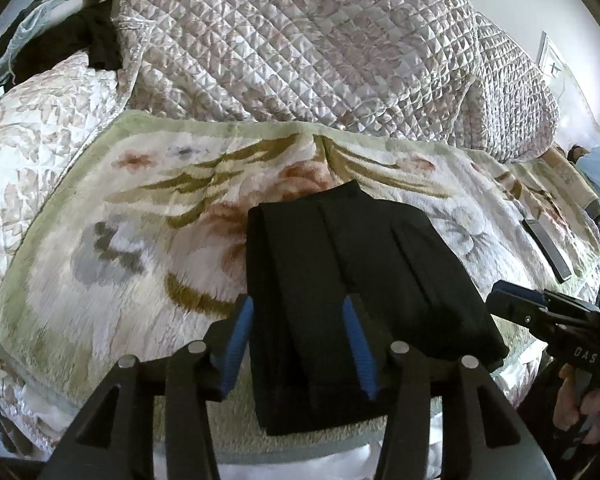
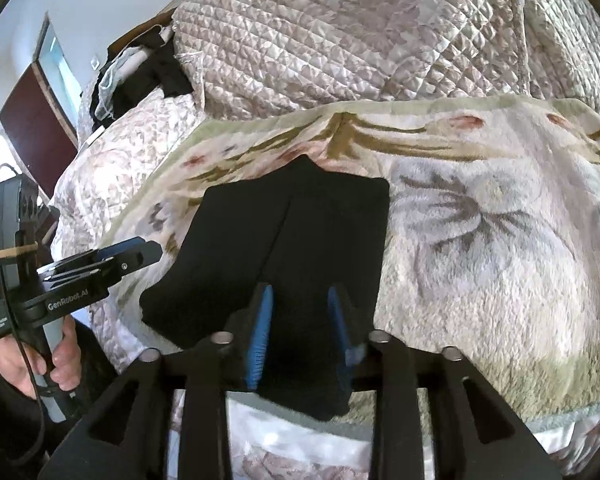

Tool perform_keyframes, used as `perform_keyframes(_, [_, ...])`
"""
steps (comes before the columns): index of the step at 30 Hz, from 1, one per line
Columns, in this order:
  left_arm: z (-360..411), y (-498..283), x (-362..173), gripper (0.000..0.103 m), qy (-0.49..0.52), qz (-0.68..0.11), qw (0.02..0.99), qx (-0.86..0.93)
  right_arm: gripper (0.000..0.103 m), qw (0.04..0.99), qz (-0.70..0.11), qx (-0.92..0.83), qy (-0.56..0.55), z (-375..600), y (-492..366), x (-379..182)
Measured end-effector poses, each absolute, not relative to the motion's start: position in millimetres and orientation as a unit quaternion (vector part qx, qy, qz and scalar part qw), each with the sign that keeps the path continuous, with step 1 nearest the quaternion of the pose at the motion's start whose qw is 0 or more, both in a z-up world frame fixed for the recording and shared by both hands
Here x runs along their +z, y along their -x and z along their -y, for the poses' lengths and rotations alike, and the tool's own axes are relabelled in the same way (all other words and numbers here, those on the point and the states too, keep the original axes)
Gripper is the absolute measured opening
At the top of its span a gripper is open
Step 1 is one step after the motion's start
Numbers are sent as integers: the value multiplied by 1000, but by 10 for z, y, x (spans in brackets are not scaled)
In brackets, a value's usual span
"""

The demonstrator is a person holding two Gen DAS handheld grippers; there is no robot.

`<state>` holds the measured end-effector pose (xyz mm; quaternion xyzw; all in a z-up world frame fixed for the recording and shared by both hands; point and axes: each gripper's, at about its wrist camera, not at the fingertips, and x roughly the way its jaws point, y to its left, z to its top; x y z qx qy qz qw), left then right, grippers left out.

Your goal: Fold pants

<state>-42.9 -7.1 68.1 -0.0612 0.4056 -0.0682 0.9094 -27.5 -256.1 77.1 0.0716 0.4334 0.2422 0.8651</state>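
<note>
Black pants (image 1: 360, 260) lie folded into a flat, narrow stack on a floral fleece blanket (image 1: 120, 260), with their near end at the bed's front edge. My left gripper (image 1: 297, 302) hovers over the stack's near left part. Its blue pads (image 1: 240, 336) stand apart and do not press the cloth. My right gripper (image 2: 299, 291) is over the near right end of the pants (image 2: 292, 220), jaws likewise apart, with fabric seen between them but not pinched. Each view shows the other gripper at its side: the right (image 1: 512, 292), the left (image 2: 140, 252).
A quilted bedspread (image 1: 320, 40) is heaped behind the blanket (image 2: 500, 240). Dark clothes (image 1: 80, 36) lie at the back left. A flat grey slab (image 1: 546, 250) rests on the blanket to the right. A person's hands (image 2: 40, 360) hold the handles. A dark door (image 2: 40, 128) stands at the left.
</note>
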Motion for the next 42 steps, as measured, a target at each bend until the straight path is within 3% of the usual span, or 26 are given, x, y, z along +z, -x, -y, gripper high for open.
perform_keyframes(1, [61, 396, 673, 55, 63, -406, 909, -72, 51, 865, -433, 242, -72, 2561, 275, 771])
perform_keyframes(11, [-229, -3, 308, 59, 123, -444, 884, -85, 51, 836, -482, 227, -132, 2708, -175, 474])
perform_keyframes(13, [-288, -12, 230, 66, 147, -444, 879, -93, 51, 830, -493, 219, -140, 2734, -207, 382])
perform_keyframes(24, [-283, -215, 57, 69, 213, -435, 864, -141, 52, 817, -487, 249, -182, 2705, -304, 268])
perform_keyframes(27, [-291, -250, 61, 64, 222, -436, 862, -134, 42, 817, -488, 248, -181, 2670, -393, 221])
perform_keyframes(31, [-268, -176, 173, 35, 212, -432, 869, -116, 17, 819, -479, 247, -194, 2722, -350, 275])
perform_keyframes(36, [-275, -138, 366, 23, 208, -426, 873, -116, 15, 824, -462, 259, -202, 2689, -291, 460])
perform_keyframes(42, [-272, -228, 603, 20, 191, -419, 878, -129, 15, 831, -440, 283, -191, 2536, -375, 759])
